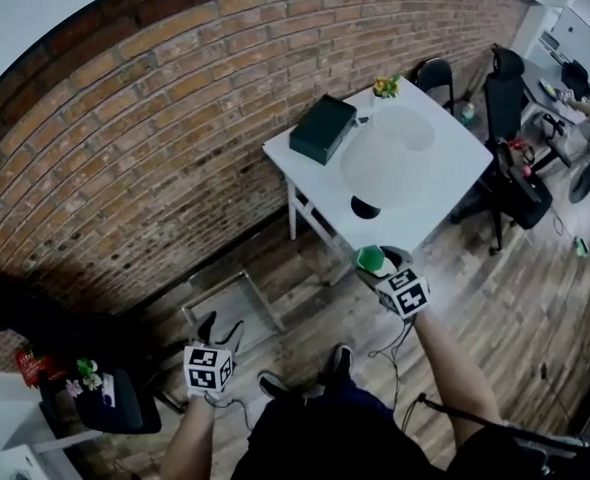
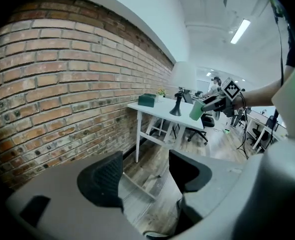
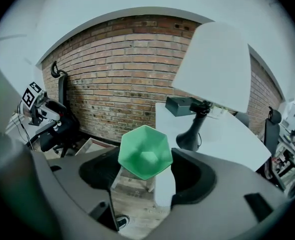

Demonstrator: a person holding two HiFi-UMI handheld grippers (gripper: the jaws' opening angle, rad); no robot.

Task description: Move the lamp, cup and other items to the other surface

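Note:
My right gripper (image 1: 373, 261) is shut on a green cup (image 1: 370, 259), held in the air just off the near edge of the white table (image 1: 445, 183). In the right gripper view the cup (image 3: 144, 151) sits between the jaws with its mouth toward the camera. On the table stand a white-shaded lamp (image 1: 380, 158) with a black base, a dark green box (image 1: 322, 128) and a small plant (image 1: 385, 86). My left gripper (image 1: 221, 328) hangs low over the floor, open, nothing between its fingers (image 2: 101, 181). From there the cup (image 2: 197, 110) and lamp (image 2: 182, 76) show far off.
A brick wall runs along the left. Black office chairs (image 1: 505, 98) stand behind and right of the table. A pale frame (image 1: 230, 308) lies on the wooden floor by the wall. A second white surface (image 1: 5, 418) with small items sits at the lower left beside a black chair (image 1: 115, 398).

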